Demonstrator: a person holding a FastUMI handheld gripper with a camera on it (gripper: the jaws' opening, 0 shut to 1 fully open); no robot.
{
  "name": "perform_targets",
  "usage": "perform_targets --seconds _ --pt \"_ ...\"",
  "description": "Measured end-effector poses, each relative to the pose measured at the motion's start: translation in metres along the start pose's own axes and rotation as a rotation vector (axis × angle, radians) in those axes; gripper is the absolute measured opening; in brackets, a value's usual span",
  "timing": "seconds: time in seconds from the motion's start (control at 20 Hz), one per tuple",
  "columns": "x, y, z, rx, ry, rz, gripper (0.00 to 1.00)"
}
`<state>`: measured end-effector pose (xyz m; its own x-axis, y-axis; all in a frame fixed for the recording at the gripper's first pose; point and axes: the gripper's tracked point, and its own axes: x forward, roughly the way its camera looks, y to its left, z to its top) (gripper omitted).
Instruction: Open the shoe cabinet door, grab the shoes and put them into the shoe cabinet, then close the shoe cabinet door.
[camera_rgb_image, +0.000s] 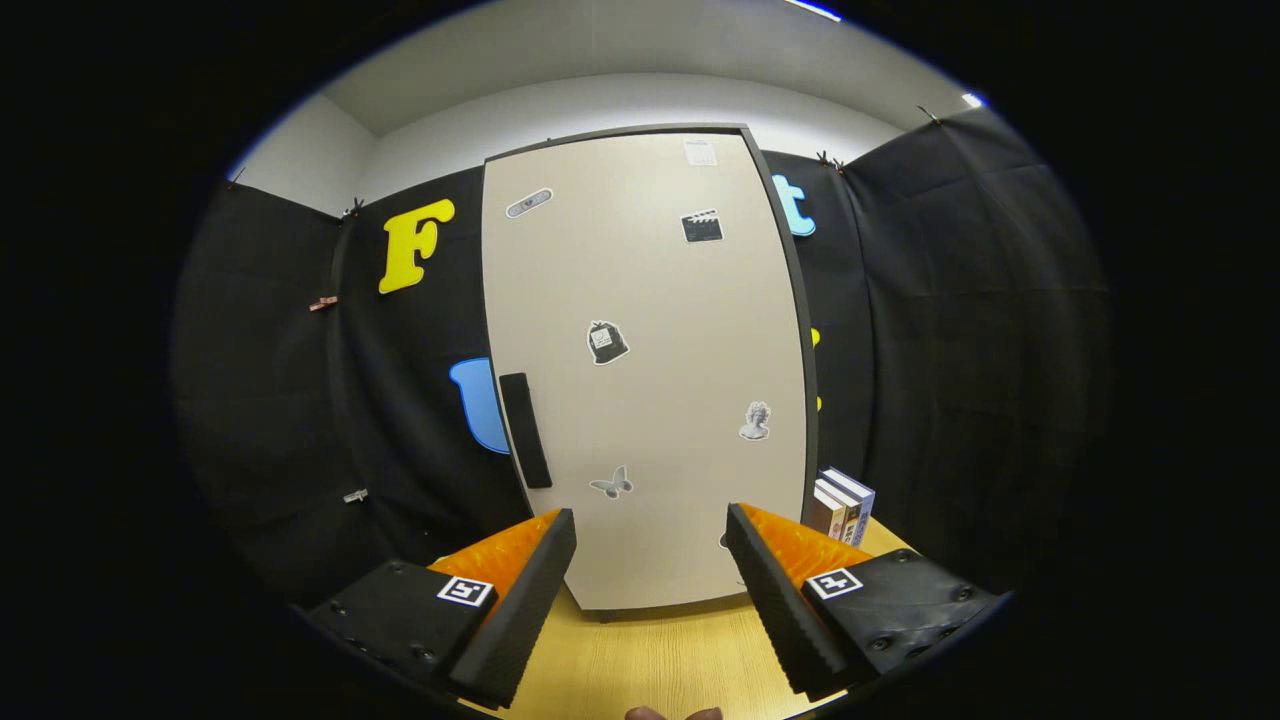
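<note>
beige laminate, the shoe cabinet door (650, 370) stands shut on the wooden table (650, 660), beyond your gripper (650, 550), whose fingers are spread with nothing between them. expect a stiff, smooth, light panel; pinch the black handle (525, 430) along its left edge.

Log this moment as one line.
stage: approach | cabinet door: closed | handle: untouched, beyond fingers | hand-held gripper: open, empty | books: beside cabinet
</note>
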<state>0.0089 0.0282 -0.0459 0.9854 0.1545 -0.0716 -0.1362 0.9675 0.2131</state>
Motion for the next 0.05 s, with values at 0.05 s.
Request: perform_targets --seconds 0.05 --pt "0.0003 -0.0001 0.0007 -0.002 0.000 -0.001 0.97"
